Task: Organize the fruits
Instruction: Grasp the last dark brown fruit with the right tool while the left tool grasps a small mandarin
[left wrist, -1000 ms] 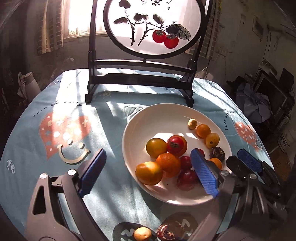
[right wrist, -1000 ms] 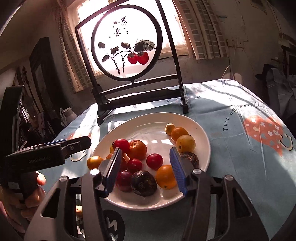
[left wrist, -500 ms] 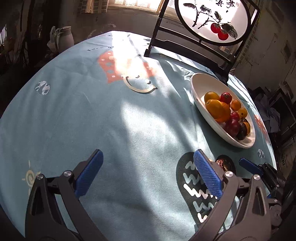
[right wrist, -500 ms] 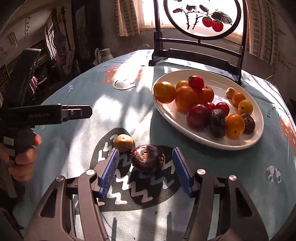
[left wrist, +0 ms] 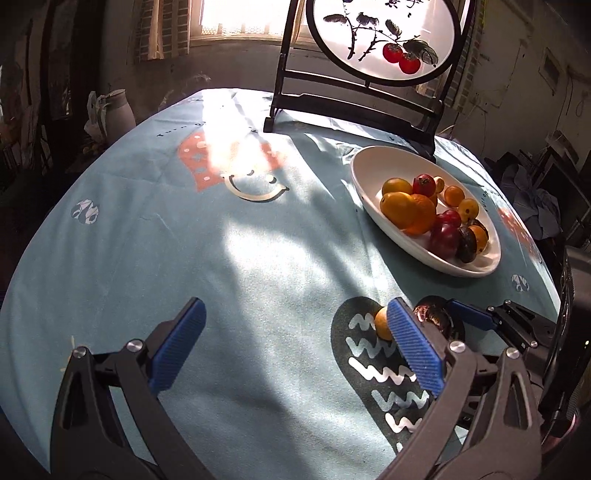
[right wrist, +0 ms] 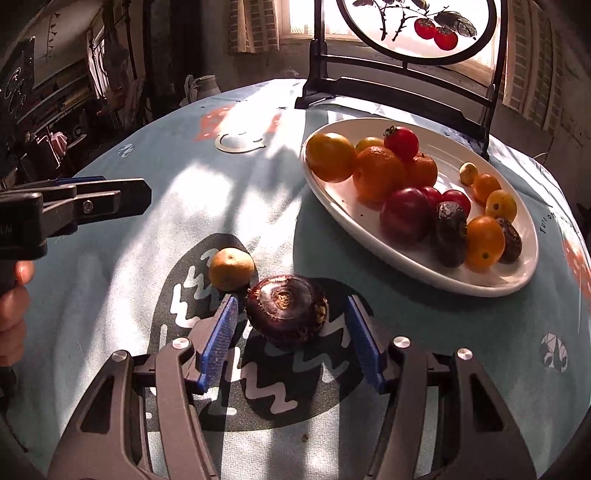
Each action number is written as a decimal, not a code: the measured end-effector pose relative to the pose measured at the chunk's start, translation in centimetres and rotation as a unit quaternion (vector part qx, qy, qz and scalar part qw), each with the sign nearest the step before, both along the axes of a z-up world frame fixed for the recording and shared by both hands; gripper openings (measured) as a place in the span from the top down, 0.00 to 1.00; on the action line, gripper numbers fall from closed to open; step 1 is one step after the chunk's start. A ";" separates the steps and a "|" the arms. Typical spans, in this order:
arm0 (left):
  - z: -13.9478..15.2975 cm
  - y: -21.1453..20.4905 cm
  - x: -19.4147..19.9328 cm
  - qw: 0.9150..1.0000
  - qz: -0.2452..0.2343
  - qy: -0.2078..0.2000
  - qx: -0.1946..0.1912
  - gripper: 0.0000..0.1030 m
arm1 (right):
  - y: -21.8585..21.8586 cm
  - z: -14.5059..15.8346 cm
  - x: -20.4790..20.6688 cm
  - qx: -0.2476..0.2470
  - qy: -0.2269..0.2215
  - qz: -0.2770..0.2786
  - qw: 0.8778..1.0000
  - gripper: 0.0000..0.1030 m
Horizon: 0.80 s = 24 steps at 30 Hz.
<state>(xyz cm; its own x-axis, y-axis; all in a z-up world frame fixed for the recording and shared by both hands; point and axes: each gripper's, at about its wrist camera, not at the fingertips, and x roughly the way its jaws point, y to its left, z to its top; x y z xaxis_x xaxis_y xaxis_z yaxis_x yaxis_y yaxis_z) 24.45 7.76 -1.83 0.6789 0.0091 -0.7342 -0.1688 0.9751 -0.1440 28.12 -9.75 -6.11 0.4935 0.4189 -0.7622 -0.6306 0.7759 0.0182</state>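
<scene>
Right gripper (right wrist: 290,334): a second ago we had it over the white plate (right wrist: 343,218); now we find it low over the dark wavy patch of the blue tablecloth (right wrist: 110,295), fingers spread, bracketing a dark purple-brown round fruit (right wrist: 286,308) without touching it. We cannot name this fruit surely; possibly a mangosteen or water chestnut.

Small yellow-orange citrus (right wrist: 231,268): on the cloth just beside the dark fruit, touching or nearly so, outside the left blue pad.

Left gripper (left wrist: 295,354): swung off the plate, now released and empty over bare cloth, left of both stray fruits.

White plate contents: oranges, a red tomato, plums, small kumquat-like fruits, dark wrinkled dates.

Painted round screen (right wrist: 417,26): upright behind the plate.

Reading: two strays remain off the plate; we judge the next step is closing on the dark fruit.
</scene>
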 end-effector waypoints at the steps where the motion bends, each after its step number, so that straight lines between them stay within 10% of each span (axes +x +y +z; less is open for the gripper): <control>1: 0.1 -0.1 0.0 1.000 -0.001 -0.002 0.006 0.03 | 0.0 0.0 0.0 0.000 0.001 0.001 1.000 0.42; 15: -0.3 -0.5 0.1 1.000 -0.006 0.005 0.022 0.03 | 0.0 -0.3 0.2 -0.003 0.009 -0.002 1.000 0.58; 24: -1.7 -2.5 0.7 0.997 -0.064 0.027 0.032 0.03 | -4.1 3.0 0.3 0.082 0.005 -0.051 0.995 0.58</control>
<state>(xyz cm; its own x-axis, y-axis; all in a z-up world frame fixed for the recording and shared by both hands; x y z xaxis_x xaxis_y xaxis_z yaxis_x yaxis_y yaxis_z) 25.18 5.25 -3.57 0.6372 -0.0261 -0.7703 -0.0491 0.9960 -0.0744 28.43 -13.84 -3.06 0.5329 0.4859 -0.6928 -0.5476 0.8222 0.1553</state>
